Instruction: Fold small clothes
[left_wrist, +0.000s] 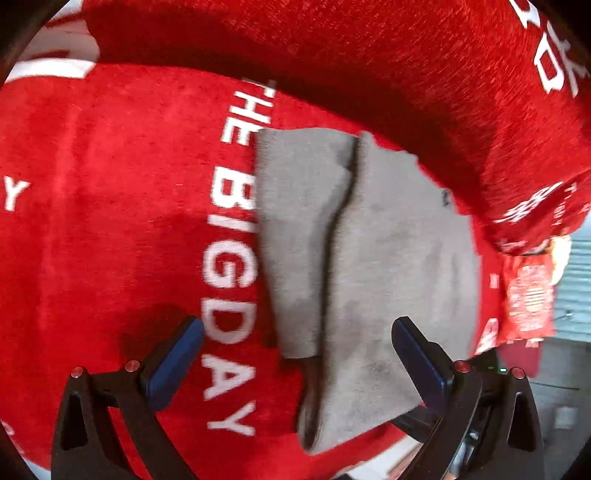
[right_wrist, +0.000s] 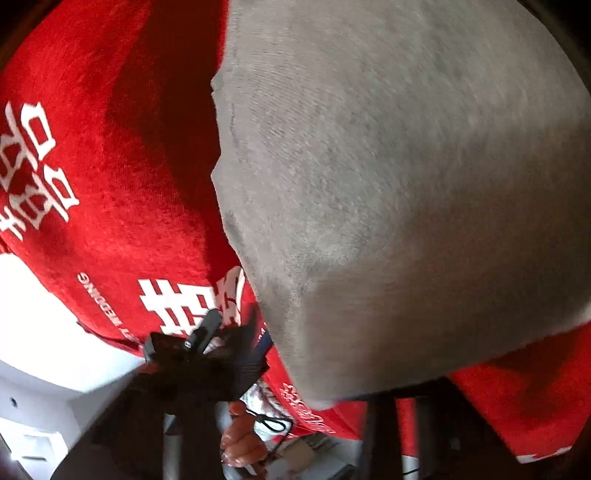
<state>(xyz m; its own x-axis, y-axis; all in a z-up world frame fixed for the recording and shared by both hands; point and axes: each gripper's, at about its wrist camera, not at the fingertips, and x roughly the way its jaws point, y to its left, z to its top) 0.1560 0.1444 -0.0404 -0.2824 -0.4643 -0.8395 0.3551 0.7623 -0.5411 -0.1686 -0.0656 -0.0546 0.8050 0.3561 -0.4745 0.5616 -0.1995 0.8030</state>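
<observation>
Grey cloth (left_wrist: 369, 258) lies on the red blanket (left_wrist: 110, 221), folded over partly with more folding left, while the left gripper (left_wrist: 297, 343) is spread apart above it and the right one's grip I cannot tell.

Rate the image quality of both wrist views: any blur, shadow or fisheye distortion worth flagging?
Left wrist view: mild motion blur; the grey garment and white lettering on the red cloth remain readable, bowed by the fisheye; deep shadow along the top fold; the open left gripper is sharp. Right wrist view: heavier smear; the garment fills the frame, its lower edge soft; the right gripper is not visible.
</observation>
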